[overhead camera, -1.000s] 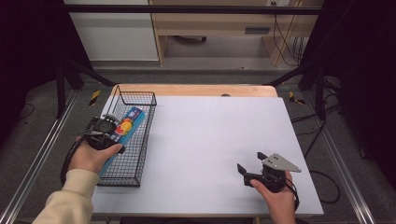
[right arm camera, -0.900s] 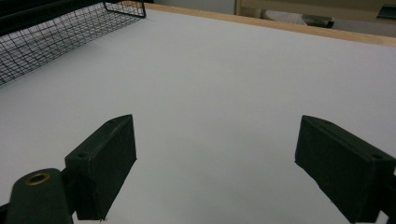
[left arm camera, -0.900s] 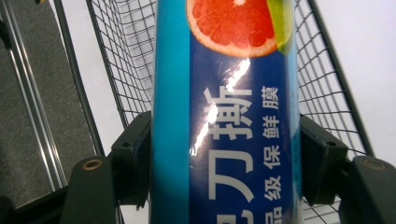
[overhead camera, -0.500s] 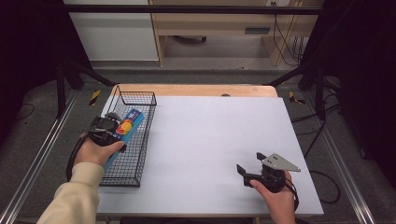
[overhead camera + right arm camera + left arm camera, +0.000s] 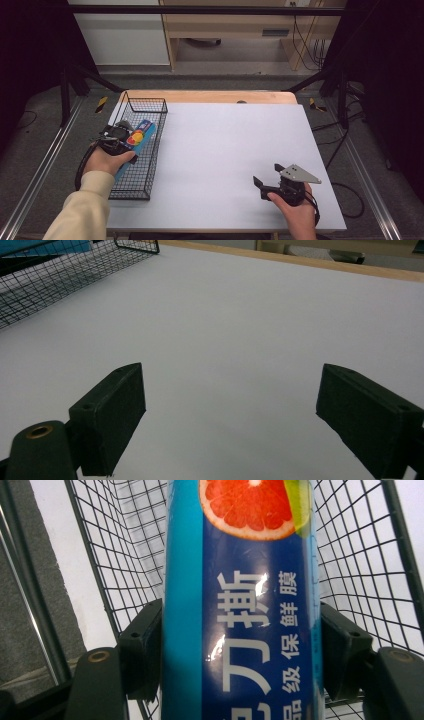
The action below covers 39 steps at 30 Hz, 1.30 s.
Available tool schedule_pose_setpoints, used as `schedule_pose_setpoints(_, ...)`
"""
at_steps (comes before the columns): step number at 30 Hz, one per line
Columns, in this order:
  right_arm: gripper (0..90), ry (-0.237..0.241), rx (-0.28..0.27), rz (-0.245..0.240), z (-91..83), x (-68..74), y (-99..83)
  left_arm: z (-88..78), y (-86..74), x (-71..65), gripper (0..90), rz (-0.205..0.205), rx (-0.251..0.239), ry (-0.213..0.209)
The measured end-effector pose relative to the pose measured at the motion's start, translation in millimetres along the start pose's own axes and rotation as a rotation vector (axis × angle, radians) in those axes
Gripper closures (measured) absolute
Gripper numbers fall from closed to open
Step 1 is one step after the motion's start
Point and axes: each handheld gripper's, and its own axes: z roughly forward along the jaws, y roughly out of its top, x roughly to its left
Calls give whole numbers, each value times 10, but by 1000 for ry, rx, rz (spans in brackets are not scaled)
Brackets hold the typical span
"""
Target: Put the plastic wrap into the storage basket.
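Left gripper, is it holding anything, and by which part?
Yes: the left gripper is shut on the blue box, jaws on its two long sides, over the wire basket.

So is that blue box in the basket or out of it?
In: the box lies inside the wire basket, mesh around it, left fingers clamped on its sides.

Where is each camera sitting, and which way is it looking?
High view: above the person's side, looking forward and down on the white table; both forearms, the left gripper and the right gripper show.
Left gripper view: on the left gripper, looking along its jaws, shut on the blue box over the wire basket.
Right gripper view: on the right gripper, low over the table, with its jaws open and nothing between them.
Shared: the high and right gripper views both show the basket.
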Motion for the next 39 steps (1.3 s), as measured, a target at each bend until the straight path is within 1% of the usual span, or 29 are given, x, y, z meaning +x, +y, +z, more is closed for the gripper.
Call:
schedule_pose_setpoints(5,125,2,2,0,2,-2,-2,42,11,11,321,-7,12,-7)
schedule_pose_setpoints(10,125,4,5,-2,8,-1,-3,92,17,-4,321,8,32,-8)
schedule_pose_setpoints(12,126,7,7,-1,8,-7,-5,113,16,-4,321,6,36,-8)
schedule_pose_setpoints(16,126,5,8,1,13,-14,-7,104,16,6,321,4,35,-15)
schedule_pose_setpoints(26,126,10,15,2,18,-7,-10,126,31,9,320,8,59,-20)
schedule_pose_setpoints(31,126,11,18,-2,24,-5,-13,144,48,4,320,16,76,-21)
schedule_pose_setpoints(34,126,11,20,-3,28,-8,-14,155,57,1,320,10,83,-19)
schedule_pose_setpoints(35,127,18,27,1,33,-6,-16,158,61,1,320,11,85,-15)
schedule_pose_setpoints(39,127,17,29,0,37,4,-16,164,67,0,319,17,91,-14)
